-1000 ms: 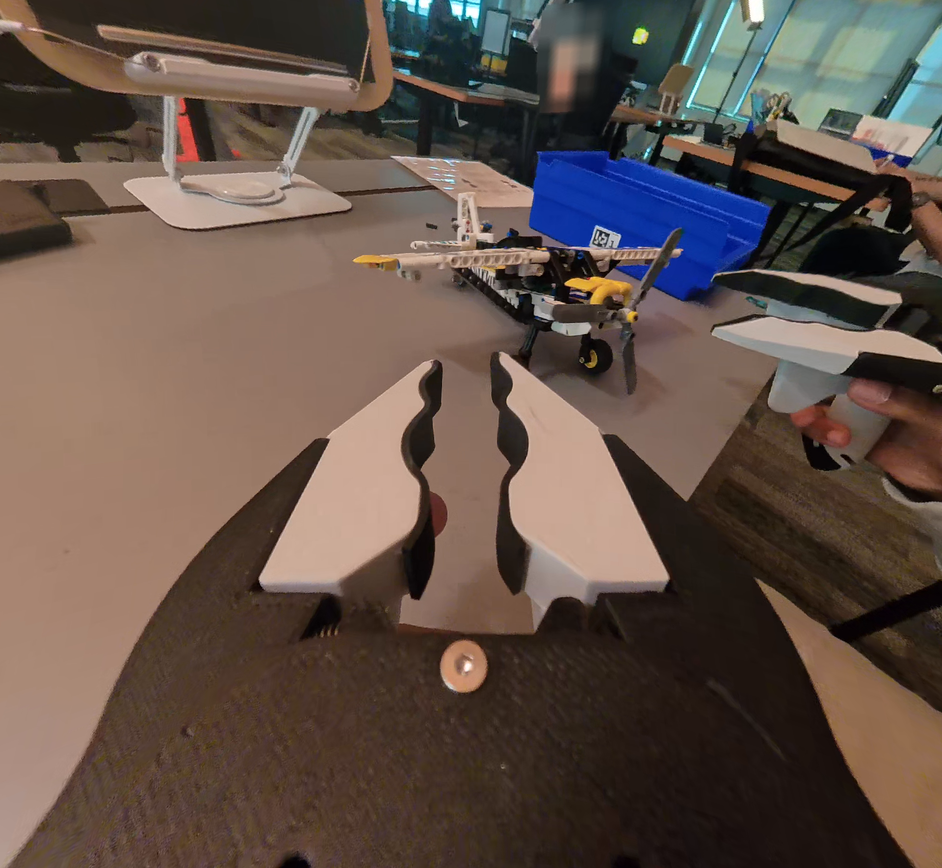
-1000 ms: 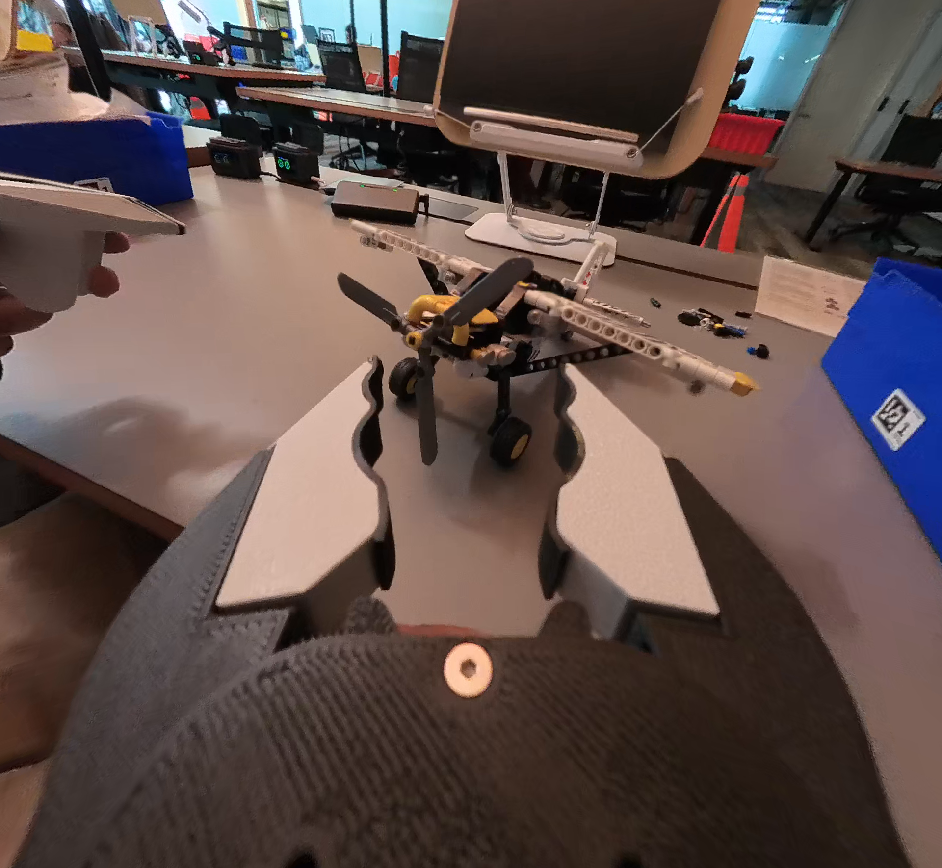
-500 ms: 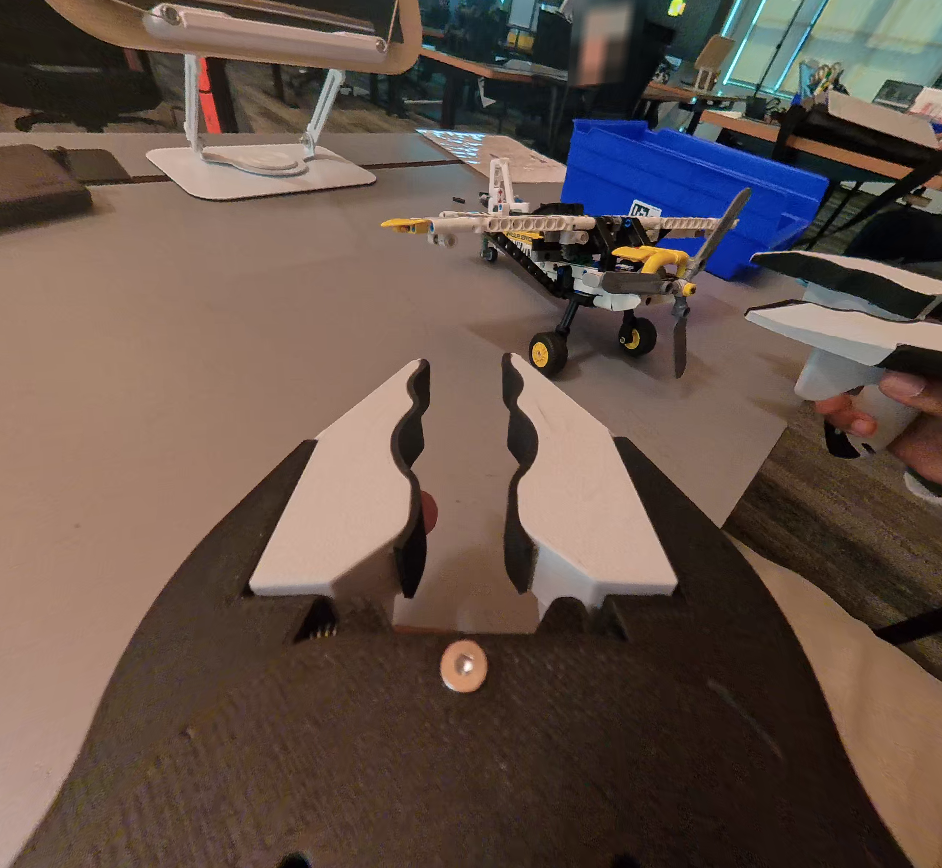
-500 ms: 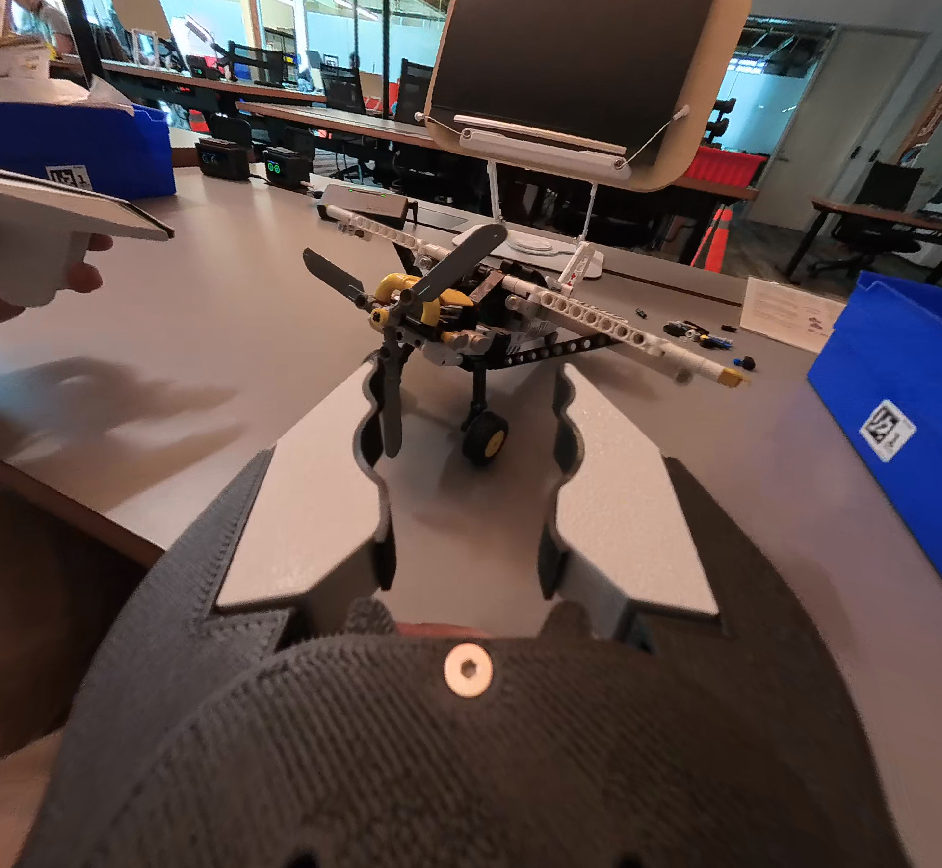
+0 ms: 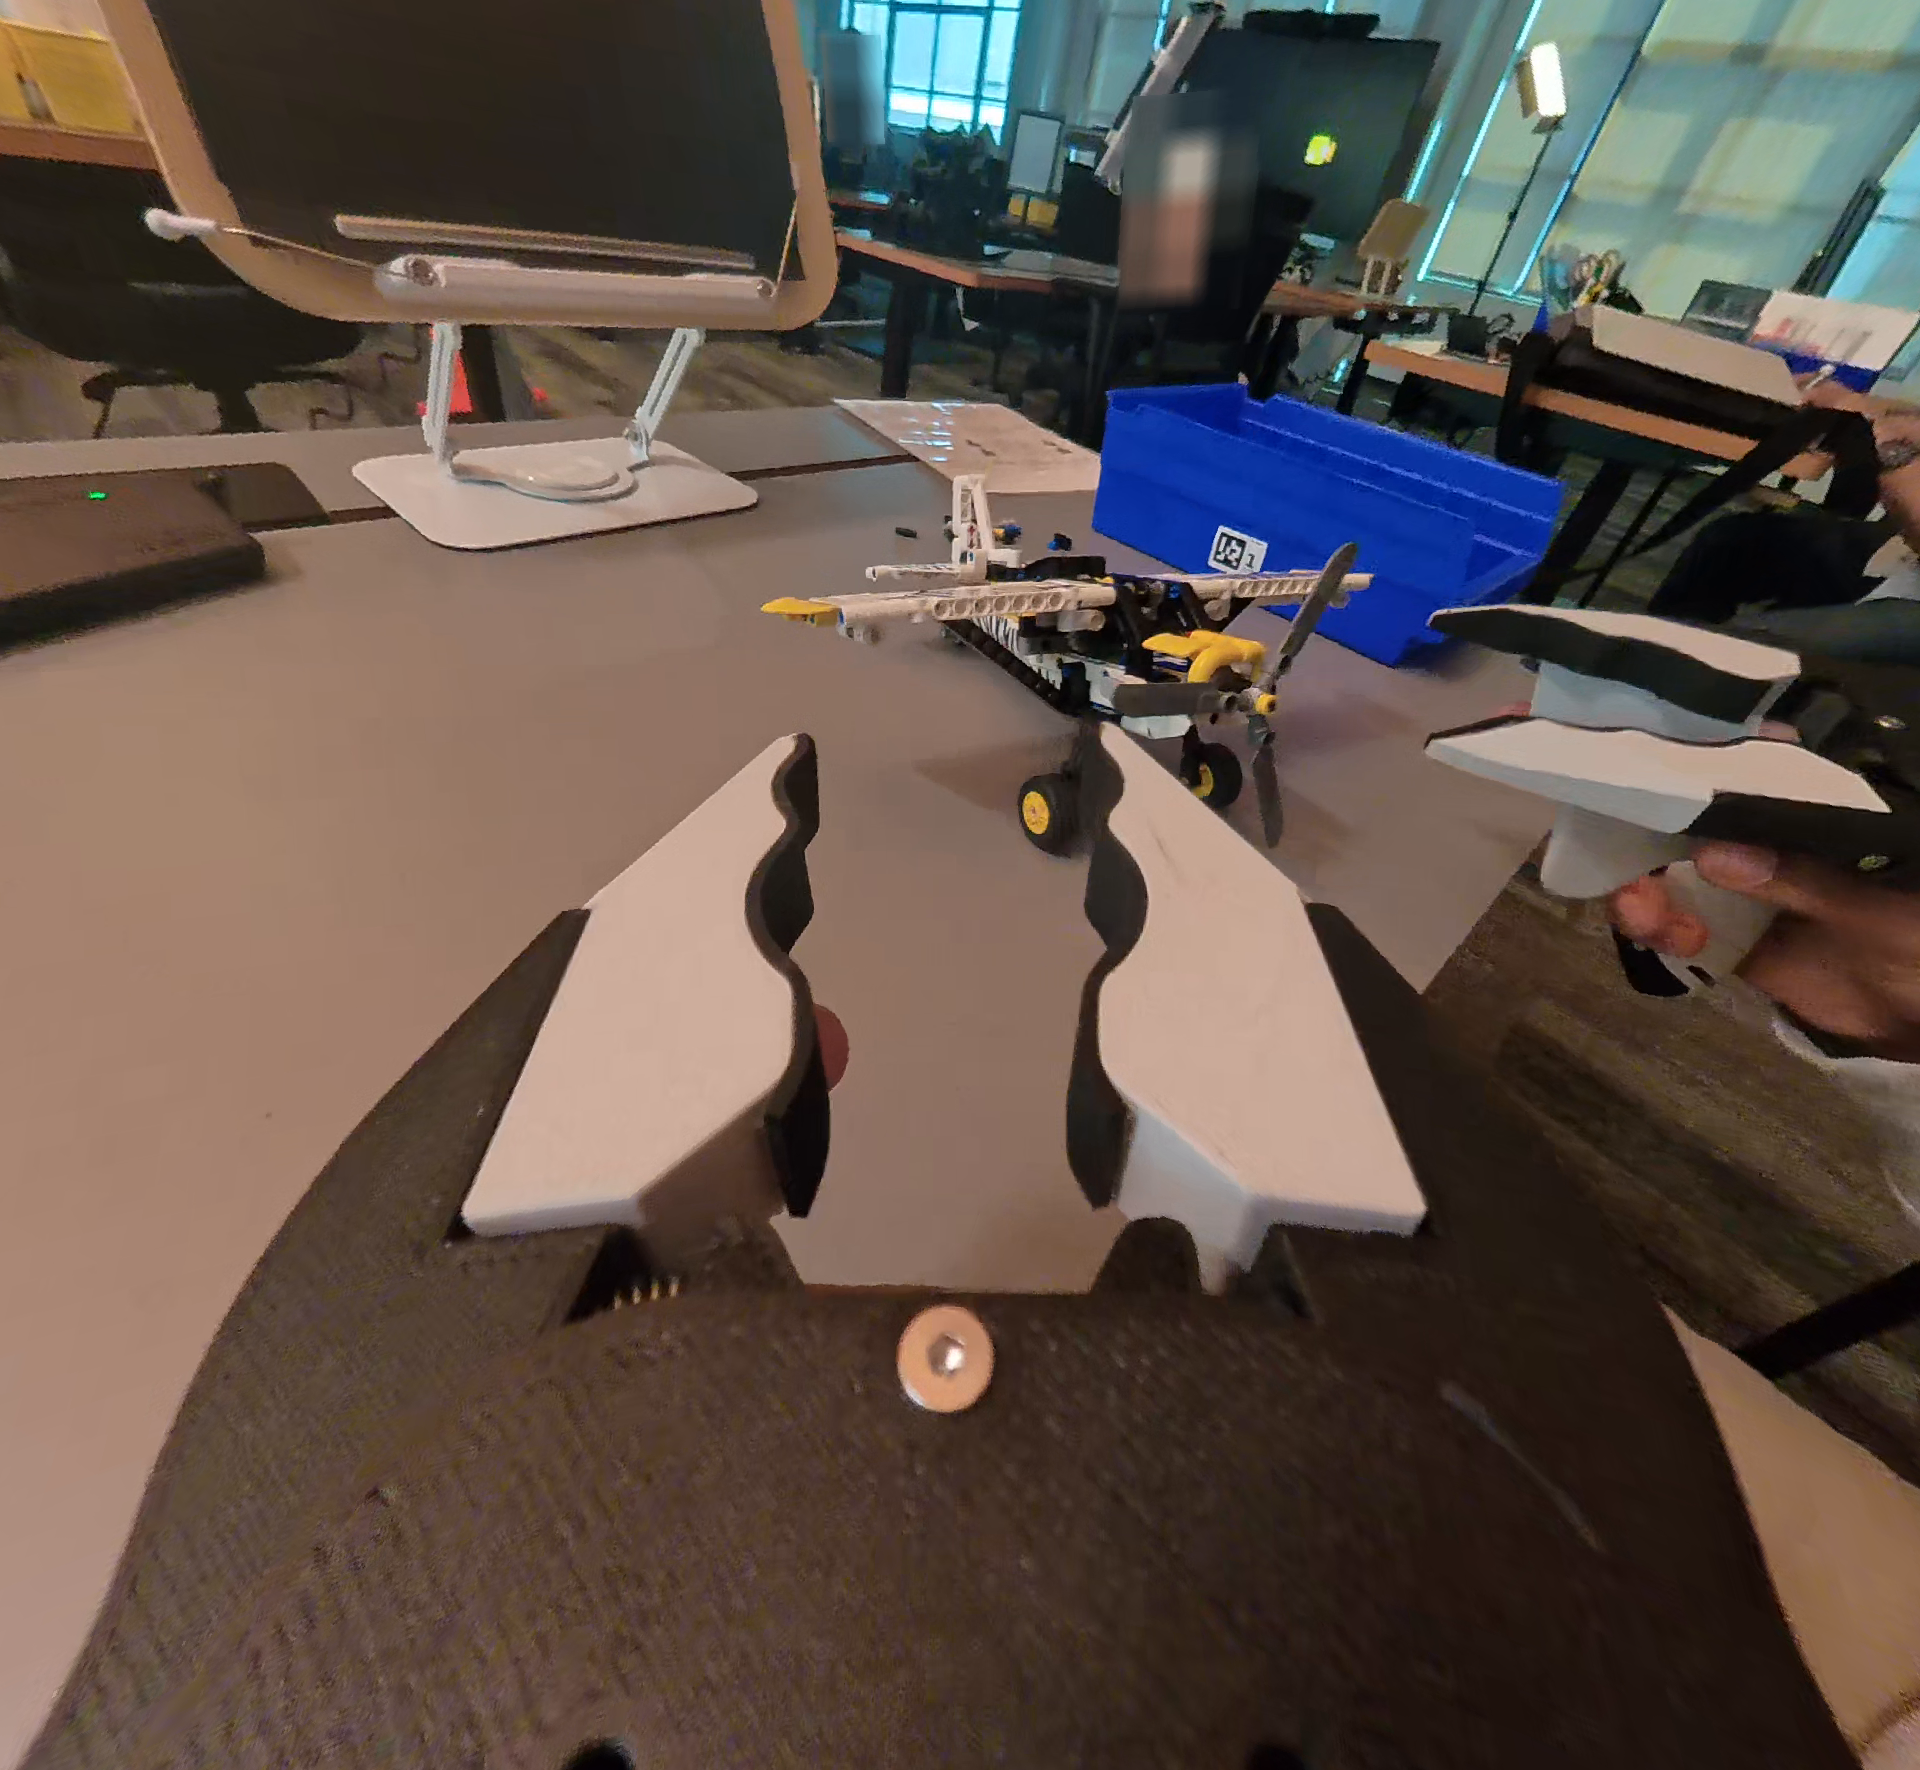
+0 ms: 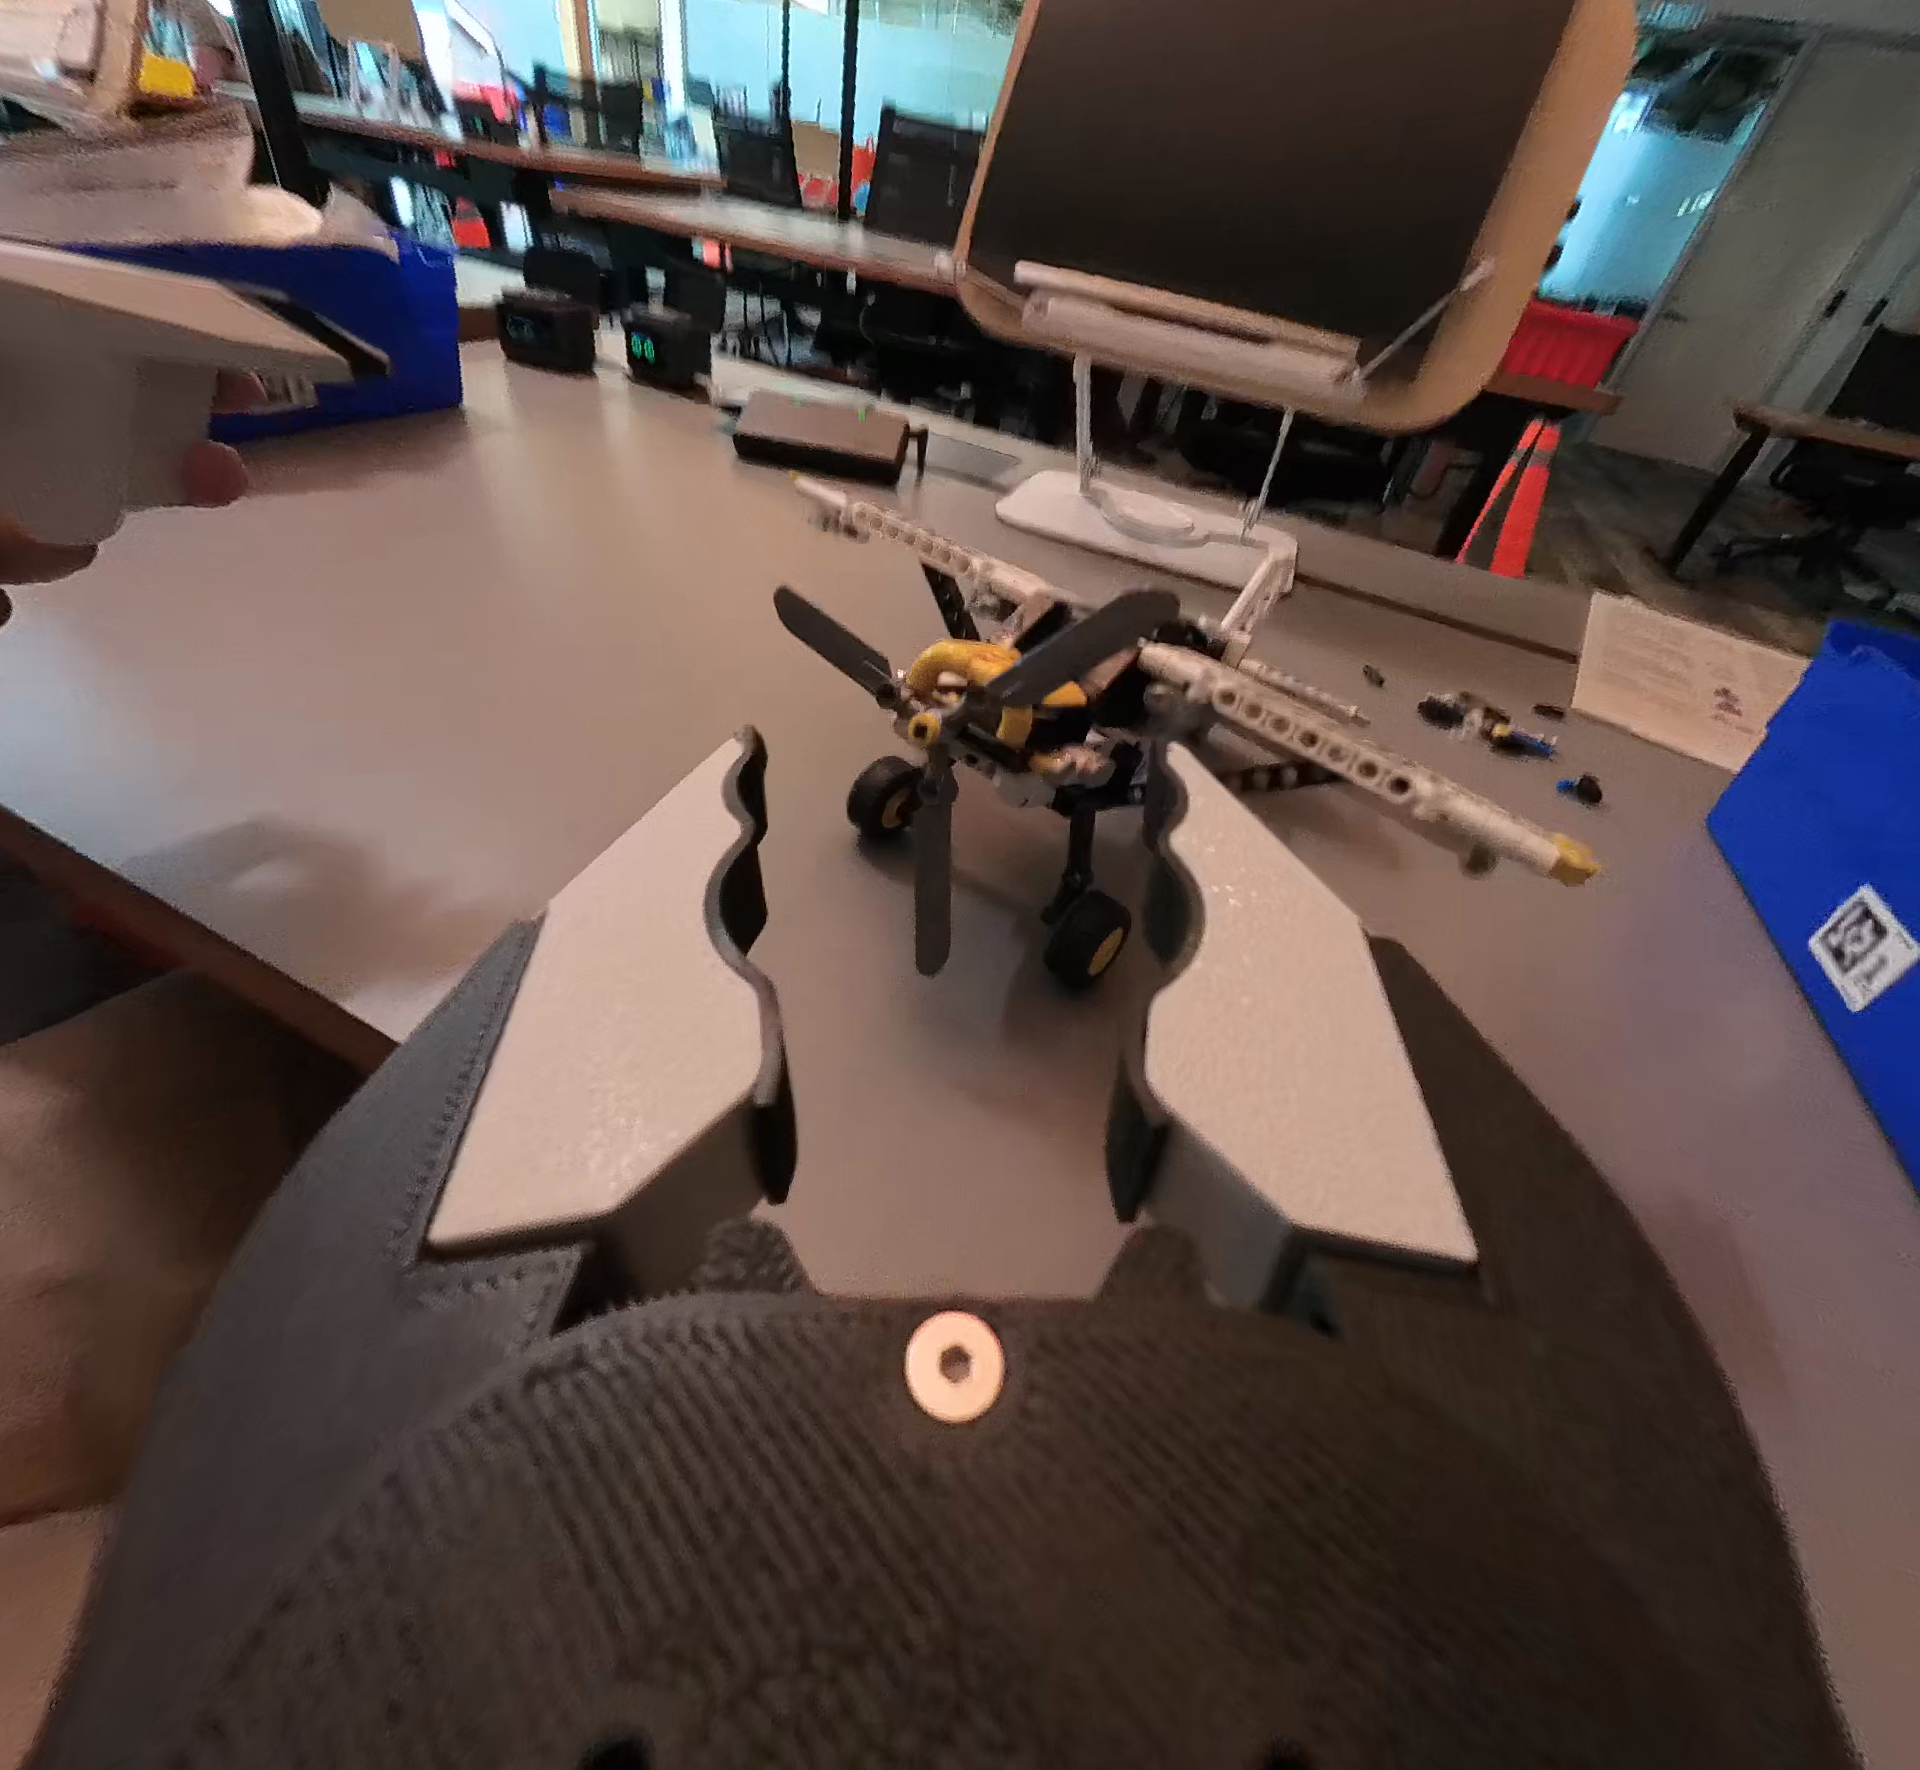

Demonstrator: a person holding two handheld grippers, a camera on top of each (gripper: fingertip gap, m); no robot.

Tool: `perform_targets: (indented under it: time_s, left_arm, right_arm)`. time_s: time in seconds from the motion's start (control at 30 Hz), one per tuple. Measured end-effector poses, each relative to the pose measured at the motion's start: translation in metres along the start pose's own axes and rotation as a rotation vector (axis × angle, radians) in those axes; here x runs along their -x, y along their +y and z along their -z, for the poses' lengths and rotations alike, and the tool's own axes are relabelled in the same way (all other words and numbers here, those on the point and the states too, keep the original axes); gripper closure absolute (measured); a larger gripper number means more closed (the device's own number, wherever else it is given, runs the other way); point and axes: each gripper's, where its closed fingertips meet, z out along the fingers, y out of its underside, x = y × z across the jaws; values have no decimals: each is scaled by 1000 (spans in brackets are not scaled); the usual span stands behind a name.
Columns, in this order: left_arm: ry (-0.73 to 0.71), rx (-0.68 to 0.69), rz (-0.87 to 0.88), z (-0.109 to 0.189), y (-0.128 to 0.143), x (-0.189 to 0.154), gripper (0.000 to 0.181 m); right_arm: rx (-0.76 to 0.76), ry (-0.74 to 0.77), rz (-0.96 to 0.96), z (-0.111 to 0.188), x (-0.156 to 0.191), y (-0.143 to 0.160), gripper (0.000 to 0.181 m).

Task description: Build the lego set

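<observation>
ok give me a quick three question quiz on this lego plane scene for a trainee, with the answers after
1. True or false: the left gripper is shut on the lego plane.
2. The blue bin stands: A) at the plane's tail end, B) on the tablet stand, C) off the table.
3. Fill in: the small loose parts lie near the plane's ____ end.

Key
1. False: both grippers' jaws are open and empty; the right gripper faces the propeller.
2. A
3. tail
</observation>
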Motion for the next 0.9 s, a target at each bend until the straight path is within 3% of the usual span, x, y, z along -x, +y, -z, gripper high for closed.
perform_targets:
  time_s: [0.1,0.17,0.43,0.57,0.73,0.9]
  left_arm:
    - [23,15,30,0,-2,-7,121]
    - [26,21,34,-1,-2,-9,117]
    - [83,116,37,-24,33,-32,110]
    - [105,162,-27,-38,46,-52,101]
    - [112,165,-65,-62,48,-78,94]
    - [27,134,-234,-93,35,-84,101]
  right_arm:
    - [128,-33,-39,-3,1,21,102]
    - [123,-39,-87,-2,-3,23,103]
    - [19,37,-153,9,-46,27,112]
    - [-110,47,-242,17,-59,25,123]
    - [-249,73,-293,32,-68,25,136]
    - [-273,156,-140,44,-81,25,140]
